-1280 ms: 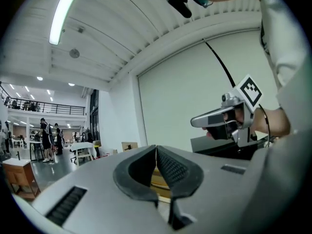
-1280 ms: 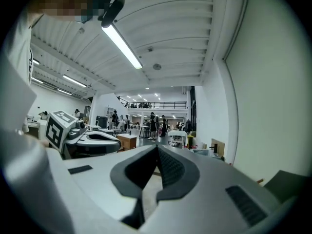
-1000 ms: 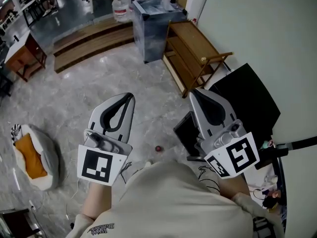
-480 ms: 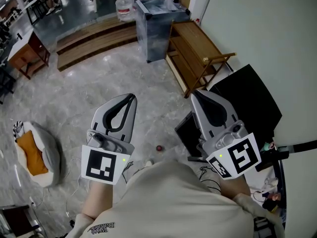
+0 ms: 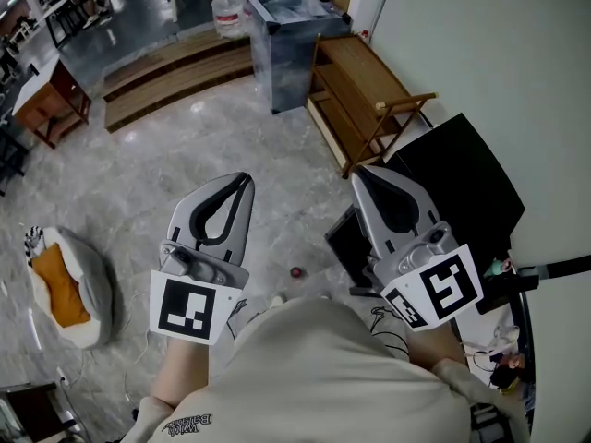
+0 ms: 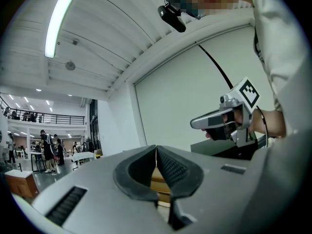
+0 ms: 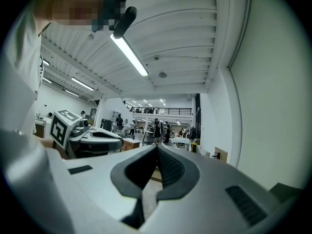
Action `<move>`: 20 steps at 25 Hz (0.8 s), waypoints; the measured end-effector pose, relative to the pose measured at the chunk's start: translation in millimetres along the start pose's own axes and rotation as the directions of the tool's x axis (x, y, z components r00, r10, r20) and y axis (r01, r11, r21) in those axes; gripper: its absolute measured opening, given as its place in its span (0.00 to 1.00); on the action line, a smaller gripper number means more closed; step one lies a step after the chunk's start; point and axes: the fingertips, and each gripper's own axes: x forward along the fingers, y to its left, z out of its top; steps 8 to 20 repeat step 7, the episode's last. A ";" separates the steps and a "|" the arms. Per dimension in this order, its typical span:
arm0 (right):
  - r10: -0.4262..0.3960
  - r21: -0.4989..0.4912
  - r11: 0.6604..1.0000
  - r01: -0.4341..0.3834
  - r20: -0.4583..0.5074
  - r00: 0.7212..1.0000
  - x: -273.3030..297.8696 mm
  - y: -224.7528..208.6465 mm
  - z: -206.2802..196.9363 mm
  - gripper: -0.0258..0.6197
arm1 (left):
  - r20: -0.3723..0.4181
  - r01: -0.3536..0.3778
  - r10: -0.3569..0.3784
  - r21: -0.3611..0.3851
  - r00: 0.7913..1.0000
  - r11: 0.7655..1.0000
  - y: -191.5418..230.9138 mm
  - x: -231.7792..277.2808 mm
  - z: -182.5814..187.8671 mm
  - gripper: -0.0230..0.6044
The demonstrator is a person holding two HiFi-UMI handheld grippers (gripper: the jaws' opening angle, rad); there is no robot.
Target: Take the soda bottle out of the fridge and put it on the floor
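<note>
Presently left hand-held gripper point(image 5: 244, 179) and right hand-held gripper point(image 5: 359, 174) are pinched together, empty. Black box point(image 5: 462, 175), likely the fridge, lies nearer the right; soda bottle unseen.

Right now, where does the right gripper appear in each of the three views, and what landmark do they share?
Head view: right gripper, right of centre, jaws shut.
Left gripper view: at the right, seen side-on.
Right gripper view: its own shut jaws, bottom centre.
Shared landmark: the pale wall.
</note>
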 end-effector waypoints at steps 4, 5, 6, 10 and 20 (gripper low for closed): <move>-0.017 0.016 1.000 0.017 0.000 1.000 -1.4 -1.8 -2.3 0.03 | -0.005 0.011 -0.011 0.000 1.000 1.000 -3.7 -0.7 -1.2 0.05; -0.018 0.017 1.000 0.019 -0.001 1.000 -1.5 -1.8 -2.7 0.03 | -0.006 0.012 -0.012 0.000 1.000 1.000 -4.0 -0.9 -1.2 0.05; -0.019 0.018 1.000 0.019 -0.002 1.000 -1.7 -1.6 -3.0 0.03 | -0.006 0.013 -0.013 0.000 1.000 1.000 -4.2 -1.1 -1.0 0.05; -0.020 0.018 1.000 0.020 -0.003 1.000 -1.8 -1.4 -3.2 0.03 | -0.006 0.015 -0.015 0.000 1.000 1.000 -4.4 -1.3 -0.8 0.05; -0.020 0.018 1.000 0.020 -0.003 1.000 -1.8 -1.4 -3.2 0.03 | -0.006 0.015 -0.015 0.000 1.000 1.000 -4.4 -1.3 -0.8 0.05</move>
